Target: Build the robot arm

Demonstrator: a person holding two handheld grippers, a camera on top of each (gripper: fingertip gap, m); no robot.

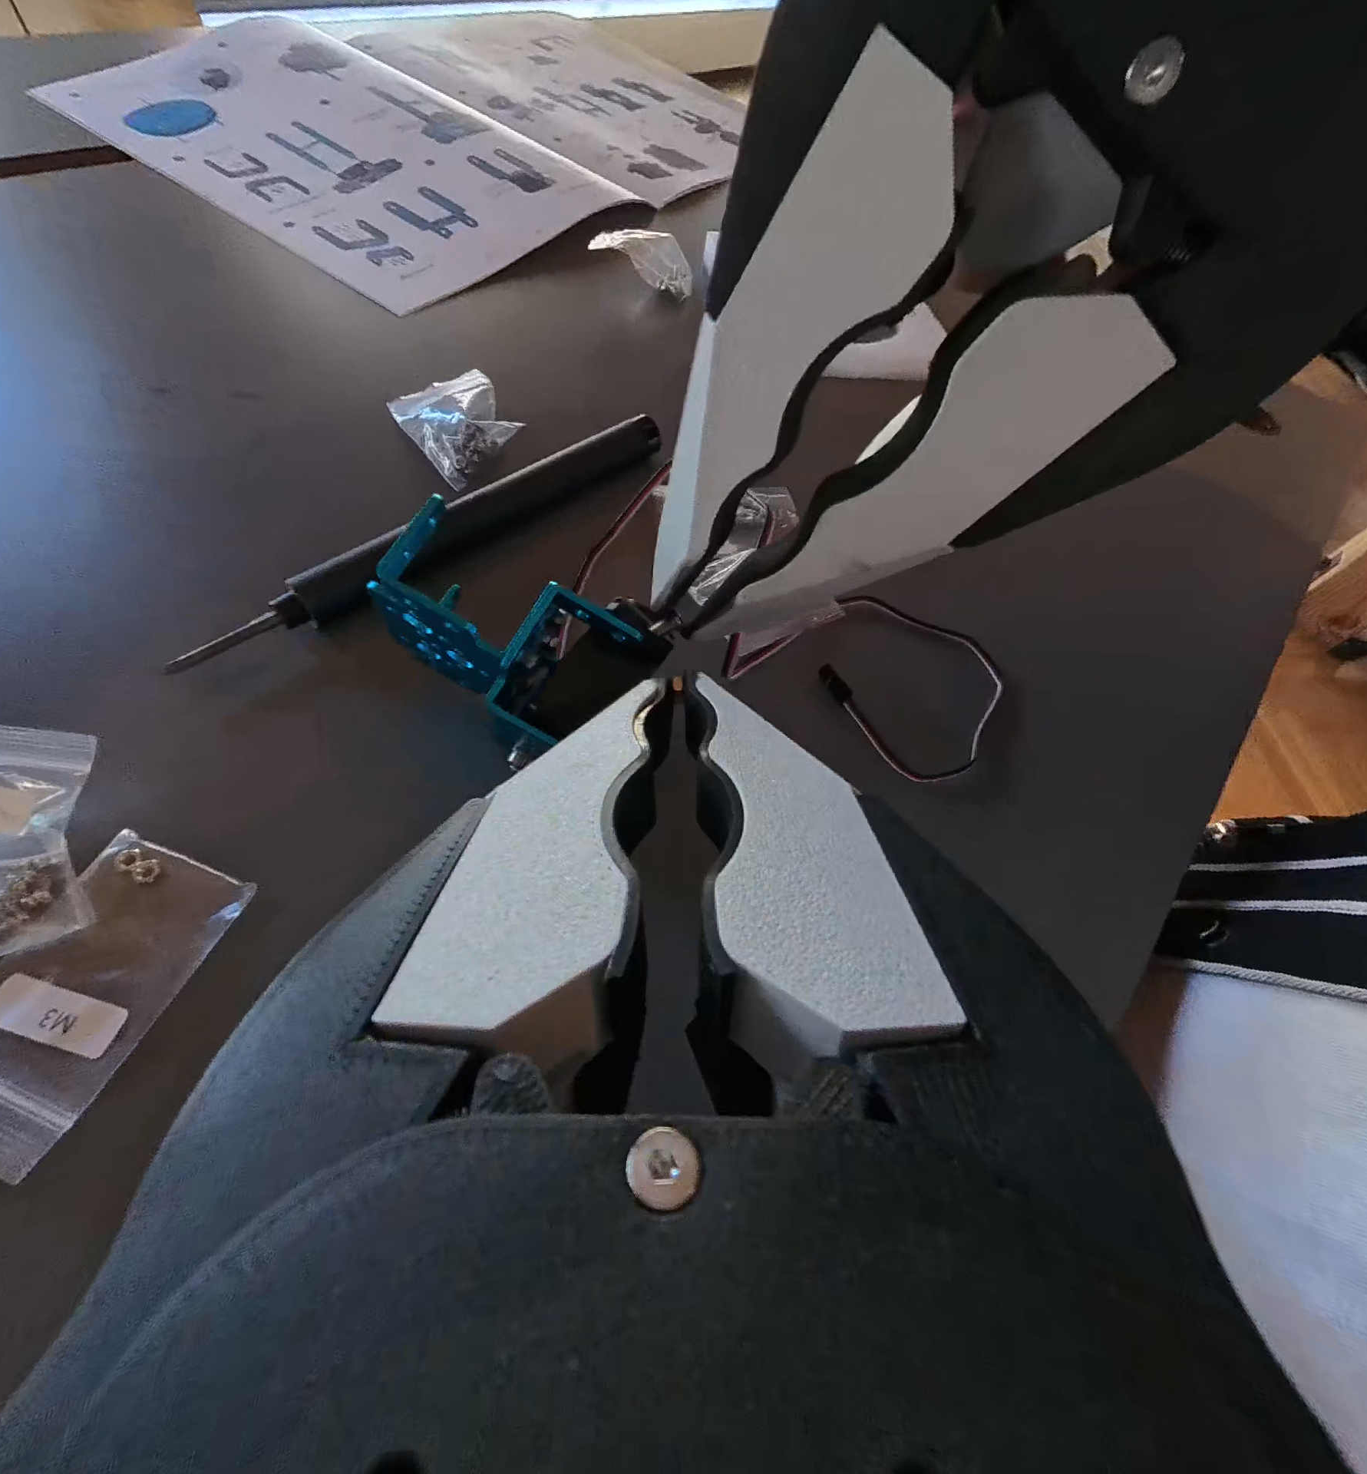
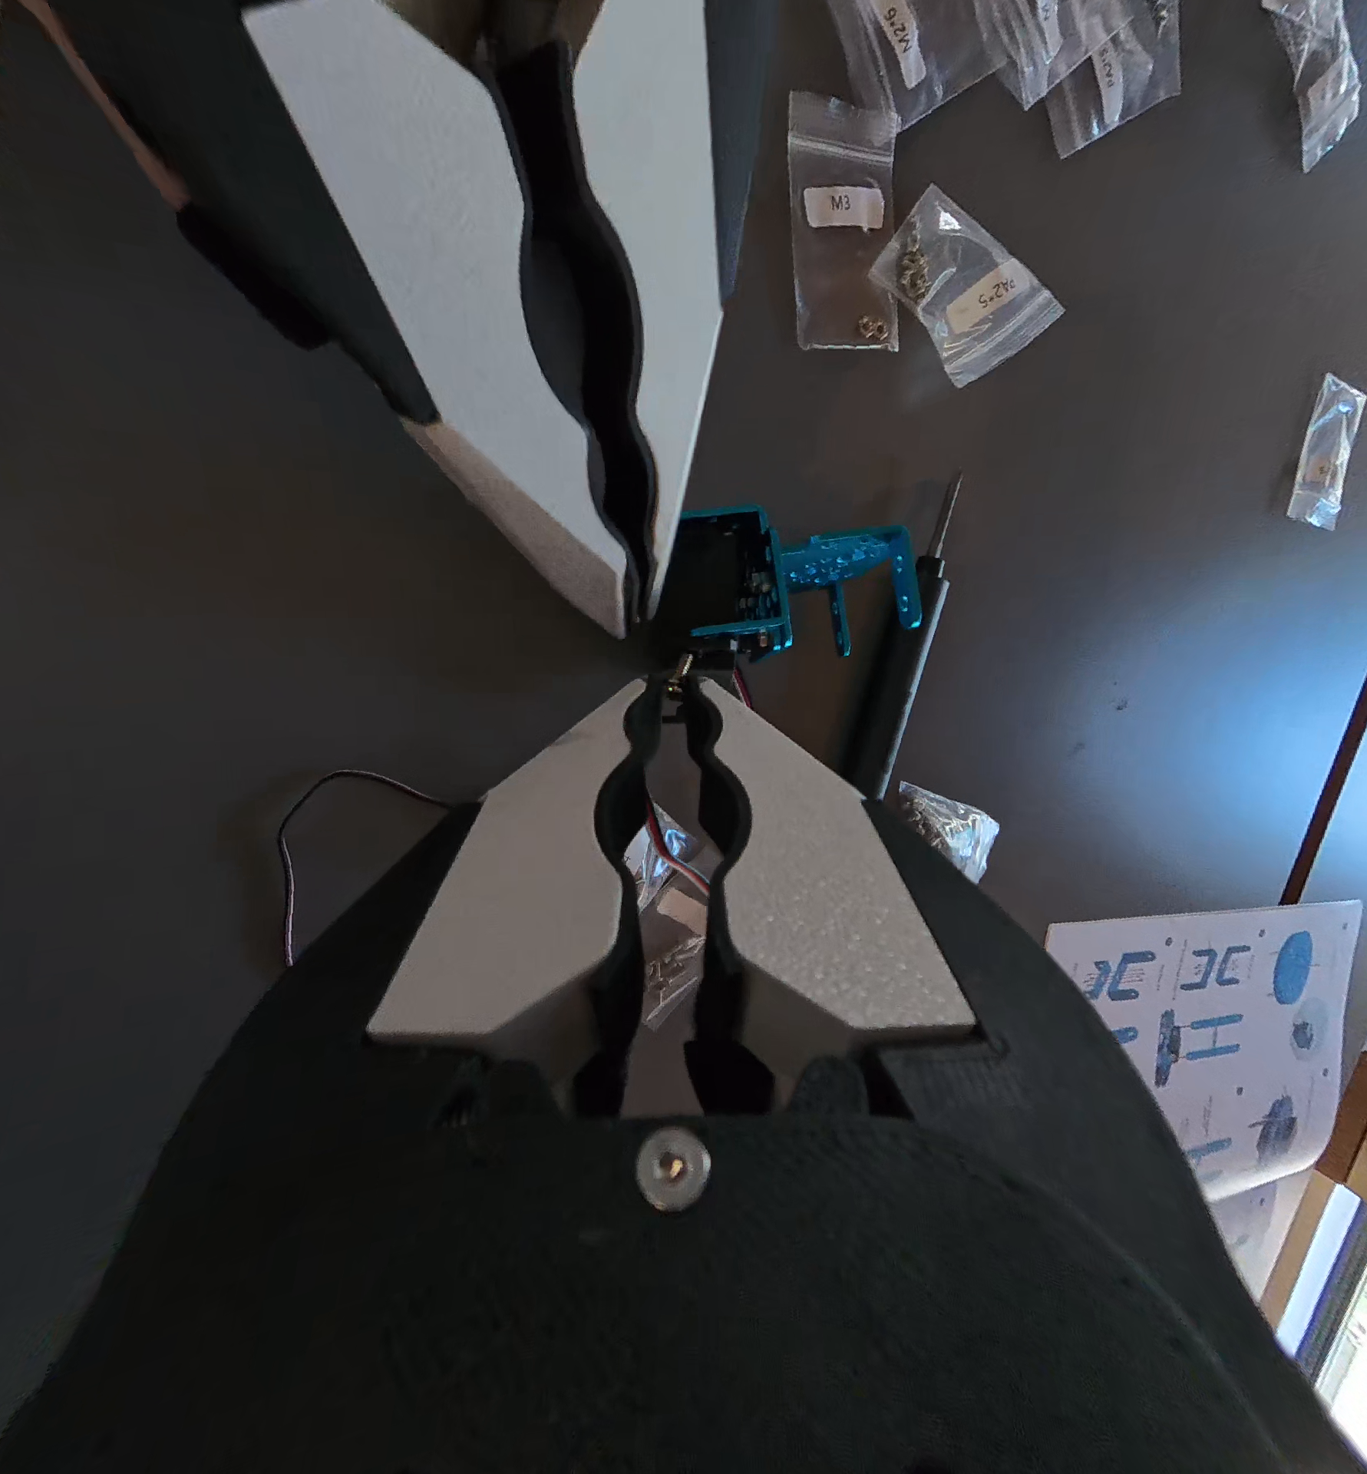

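- While the right gripper (image 2: 676, 678) hovers at the black servo (image 2: 704, 574) seated in the blue bracket (image 2: 831, 562), its tips are clamped on a small screw (image 2: 681, 664);
- left gripper (image 1: 676, 687): tips drawn together against the servo's corner; whether they pinch anything, I cannot tell;
- on the dark table (image 2: 185, 638): one screwdriver (image 1: 465, 518); one open booklet (image 1: 393, 151); one looped wire (image 1: 943, 718); at least eight small hardware bags (image 2: 843, 223).

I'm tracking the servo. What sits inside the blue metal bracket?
A black servo body fills the blue metal bracket, small screws beside it. Its front end is covered by the left gripper and right gripper, which meet there.
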